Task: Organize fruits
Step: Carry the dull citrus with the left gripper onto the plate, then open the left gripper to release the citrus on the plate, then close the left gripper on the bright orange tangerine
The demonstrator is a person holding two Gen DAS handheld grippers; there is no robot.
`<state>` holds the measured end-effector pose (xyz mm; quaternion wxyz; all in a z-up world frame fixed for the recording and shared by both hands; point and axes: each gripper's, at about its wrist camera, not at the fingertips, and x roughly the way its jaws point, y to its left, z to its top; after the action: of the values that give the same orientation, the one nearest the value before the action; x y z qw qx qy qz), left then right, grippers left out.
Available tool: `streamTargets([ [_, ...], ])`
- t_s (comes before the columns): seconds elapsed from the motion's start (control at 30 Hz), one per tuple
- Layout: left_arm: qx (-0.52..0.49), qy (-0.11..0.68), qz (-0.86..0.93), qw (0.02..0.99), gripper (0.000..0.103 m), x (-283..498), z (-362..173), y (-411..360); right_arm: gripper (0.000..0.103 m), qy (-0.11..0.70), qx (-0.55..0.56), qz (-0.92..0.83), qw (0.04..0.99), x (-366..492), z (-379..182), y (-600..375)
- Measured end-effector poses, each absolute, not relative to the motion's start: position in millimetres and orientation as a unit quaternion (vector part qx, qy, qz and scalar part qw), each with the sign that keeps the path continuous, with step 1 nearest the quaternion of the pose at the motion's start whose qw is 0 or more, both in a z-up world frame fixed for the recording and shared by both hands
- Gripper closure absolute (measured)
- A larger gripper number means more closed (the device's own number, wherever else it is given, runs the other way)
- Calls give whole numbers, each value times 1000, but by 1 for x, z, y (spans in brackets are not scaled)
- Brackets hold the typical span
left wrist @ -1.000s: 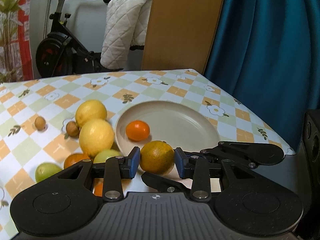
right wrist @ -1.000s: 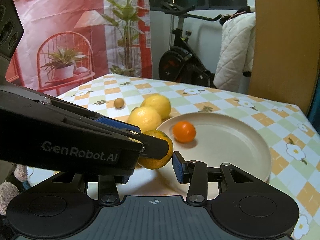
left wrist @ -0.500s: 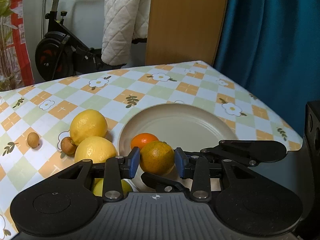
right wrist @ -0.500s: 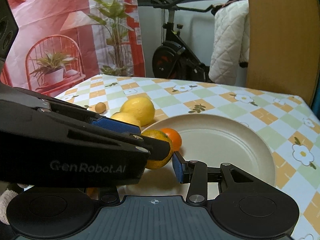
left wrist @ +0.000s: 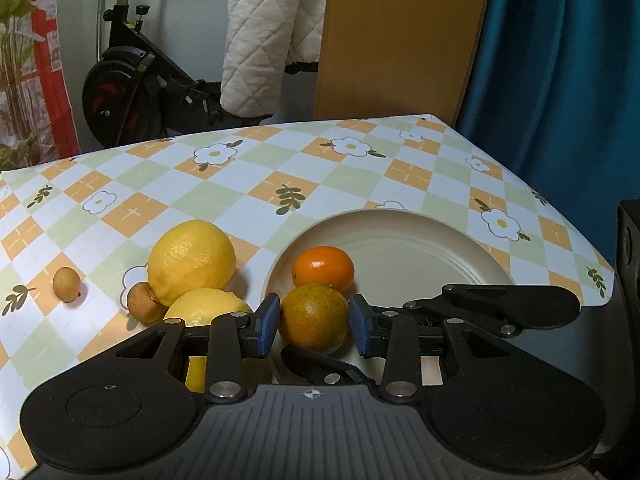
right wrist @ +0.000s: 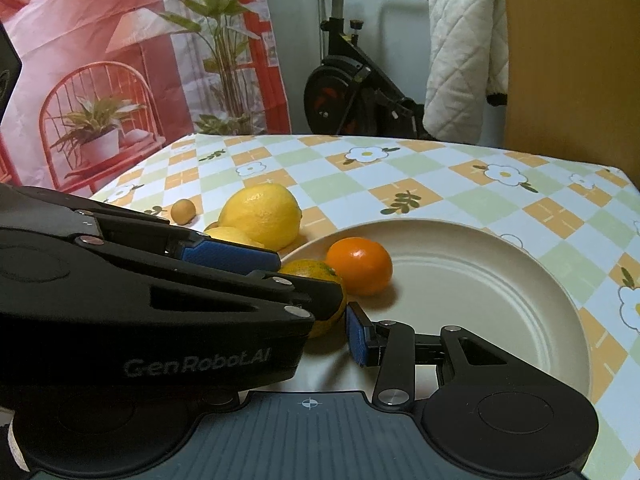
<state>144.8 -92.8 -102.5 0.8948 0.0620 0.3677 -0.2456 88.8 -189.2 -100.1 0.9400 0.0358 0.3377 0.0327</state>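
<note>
A speckled green-orange orange (left wrist: 314,318) sits between the blue pads of my left gripper (left wrist: 314,322), which is shut on it. It hangs low over the near left rim of the beige plate (left wrist: 420,248). A small bright tangerine (left wrist: 323,268) lies on the plate just behind it. My right gripper (right wrist: 316,332) comes in from the side. Its right pad (right wrist: 357,336) rests against the same orange (right wrist: 316,270), and its left finger is hidden behind the left gripper's body (right wrist: 172,292). Two lemons (left wrist: 191,261) lie left of the plate.
Two small brown fruits (left wrist: 67,284) lie on the checked tablecloth (left wrist: 280,184) left of the lemons. The table's right edge runs close to the plate. Behind the table stand an exercise bike (left wrist: 132,92), a wooden panel and a blue curtain.
Both grippers have moved forward and slightly down with the orange, which now sits right in front of the tangerine. The green fruits at the near left have dropped out of view.
</note>
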Motion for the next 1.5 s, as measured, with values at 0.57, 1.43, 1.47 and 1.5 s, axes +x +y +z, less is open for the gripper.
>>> streamTargets([
  [0.57, 14, 338, -244, 909, 63, 123, -68, -64, 56, 320, 18, 2, 947, 57, -78, -177],
  [1.43, -70, 354, -207, 909, 63, 60, -90, 12, 56, 294, -19, 58, 954, -4, -82, -114],
  [1.47, -70, 356, -210, 908, 63, 59, -92, 12, 56, 295, -21, 59, 954, -4, -83, -113],
  [1.5, -71, 358, -212, 907, 63, 59, -94, 12, 56, 295, -23, 60, 953, -4, -85, -111],
])
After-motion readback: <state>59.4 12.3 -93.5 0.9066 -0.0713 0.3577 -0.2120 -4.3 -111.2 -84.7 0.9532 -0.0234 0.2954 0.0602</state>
